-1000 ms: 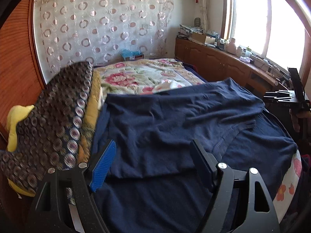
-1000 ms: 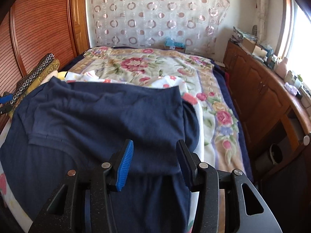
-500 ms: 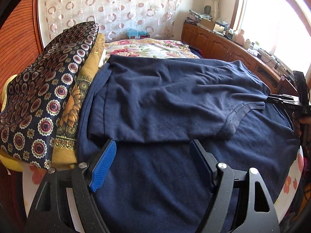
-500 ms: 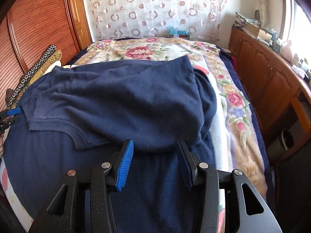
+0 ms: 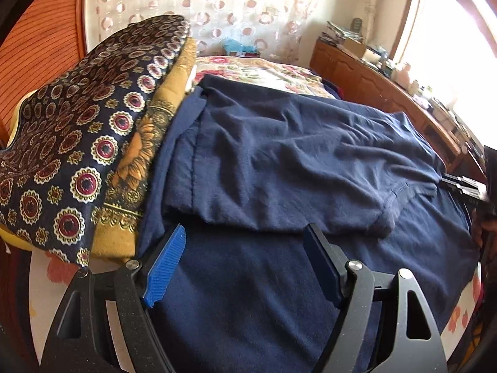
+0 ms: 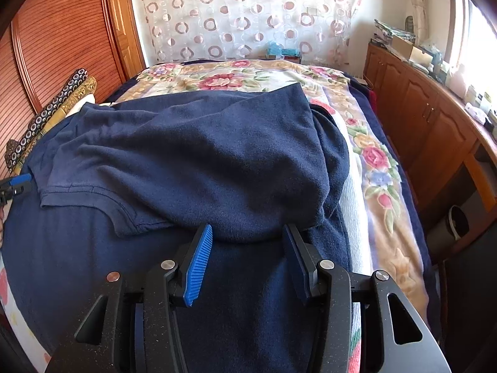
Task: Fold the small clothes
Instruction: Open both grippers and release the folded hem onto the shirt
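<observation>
We saw the blue shirt [image 5: 279, 161] lying folded over on the bed [image 6: 236, 77], filling the middle. Our left gripper [image 5: 245, 248] and right gripper [image 6: 248, 242] were spread apart, holding nothing.

A home bedroom: floral bedspread [image 6: 236, 77], patterned curtain [image 6: 248, 15], wooden cabinets [image 6: 419, 118].

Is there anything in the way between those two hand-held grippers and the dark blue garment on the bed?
Nothing visible. The left hand-held gripper and right hand-held gripper both sit open, right over the navy garment; the patterned cloth pile lies off to one side.
</observation>
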`<state>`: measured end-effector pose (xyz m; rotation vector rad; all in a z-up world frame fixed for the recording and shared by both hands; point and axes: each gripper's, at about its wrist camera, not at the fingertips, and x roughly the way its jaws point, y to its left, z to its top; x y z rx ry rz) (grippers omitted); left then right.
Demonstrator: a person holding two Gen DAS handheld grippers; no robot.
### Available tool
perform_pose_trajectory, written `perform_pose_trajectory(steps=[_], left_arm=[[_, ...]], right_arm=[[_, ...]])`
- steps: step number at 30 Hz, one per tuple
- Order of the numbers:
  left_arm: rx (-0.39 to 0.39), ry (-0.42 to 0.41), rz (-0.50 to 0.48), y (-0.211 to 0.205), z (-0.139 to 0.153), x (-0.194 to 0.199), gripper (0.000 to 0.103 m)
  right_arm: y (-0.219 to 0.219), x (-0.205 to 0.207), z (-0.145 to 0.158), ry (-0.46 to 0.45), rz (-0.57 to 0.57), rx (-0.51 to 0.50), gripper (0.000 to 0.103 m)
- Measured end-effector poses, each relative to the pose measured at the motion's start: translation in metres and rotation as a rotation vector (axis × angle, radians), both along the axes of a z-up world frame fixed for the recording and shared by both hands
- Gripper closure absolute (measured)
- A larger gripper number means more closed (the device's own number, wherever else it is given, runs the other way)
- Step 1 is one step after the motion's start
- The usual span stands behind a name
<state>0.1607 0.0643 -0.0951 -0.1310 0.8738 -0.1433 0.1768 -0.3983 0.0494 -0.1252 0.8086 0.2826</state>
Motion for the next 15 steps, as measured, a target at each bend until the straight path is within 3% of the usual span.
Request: perform_pose_trajectory(steps=[7,9,14,15], left_arm=[[-0.003,-0.022,0.058,-0.004,0.000,0.014,0.027],[0.001,-0.028,0.071,-0.003,0.002,0.018,0.034],[0.010,-0.043,0.093,0.000,0.004,0.022,0.067],[0.003,-0.039,0.091,0.001,0.003,0.023,0.069]], right_arm=[[0.007,-0.001,-0.006,-0.007,0.000,-0.028,0.053],[0.007,0.000,-0.006,-0.007,0.002,-0.031,0.053],[0.006,-0.001,-0.005,-0.008,0.004,-0.038,0.053],[0.005,-0.001,-0.005,-0.008,0.004,-0.037,0.053]])
